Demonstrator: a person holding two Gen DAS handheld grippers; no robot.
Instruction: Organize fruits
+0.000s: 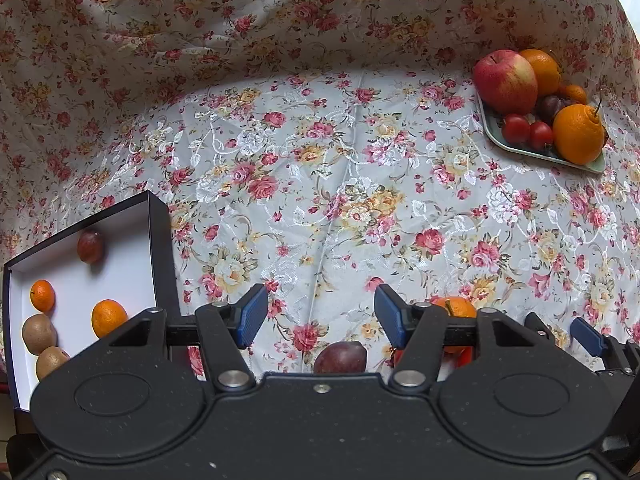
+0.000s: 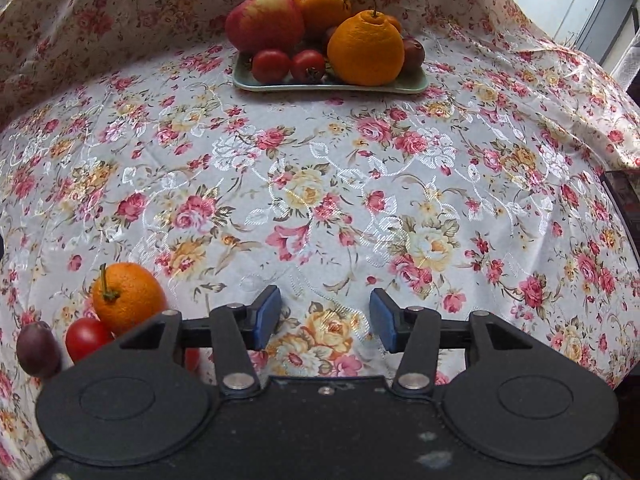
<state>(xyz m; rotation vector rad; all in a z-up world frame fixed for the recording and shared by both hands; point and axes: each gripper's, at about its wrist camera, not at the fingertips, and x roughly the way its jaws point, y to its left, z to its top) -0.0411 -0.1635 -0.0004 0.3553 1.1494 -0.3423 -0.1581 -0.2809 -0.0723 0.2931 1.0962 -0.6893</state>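
- Mostly hidden from my left cam: a plum (image 1: 340, 357) right at the housing edge, bottom half cut off, and a small orange (image 1: 460, 307) w/ a tomato (image 1: 464, 357) below it, both behind the finger linkage.
- Left gripper (image 1: 321, 317): fingers spread, nothing but cloth btwn the blue pads; the plum sits below the gap, not touched.
- Right gripper (image 2: 325, 318): fingers spread wide, only tablecloth (image 2: 320, 184) btwn them. Its blue tip pokes in at the right edge of my left view, rest cut off.
- Right cam shows the same loose trio at lower left: orange, tomato, plum bunched together, tomato partly behind the housing.
- Box (image 1: 160, 240) at left, near end hidden by the gripper body. Inside: one plum, two small oranges, two kiwis (image 1: 39, 333); lower kiwi cut off.
- Tray (image 2: 332, 85) at the far side, piled: apple (image 2: 264, 20), two big oranges, two tomatoes, plums half hidden behind.
- Room: wide bare cloth btwn the grippers and tray. Cloth rises in folds behind the tray; dark object at right edge, can't make out.
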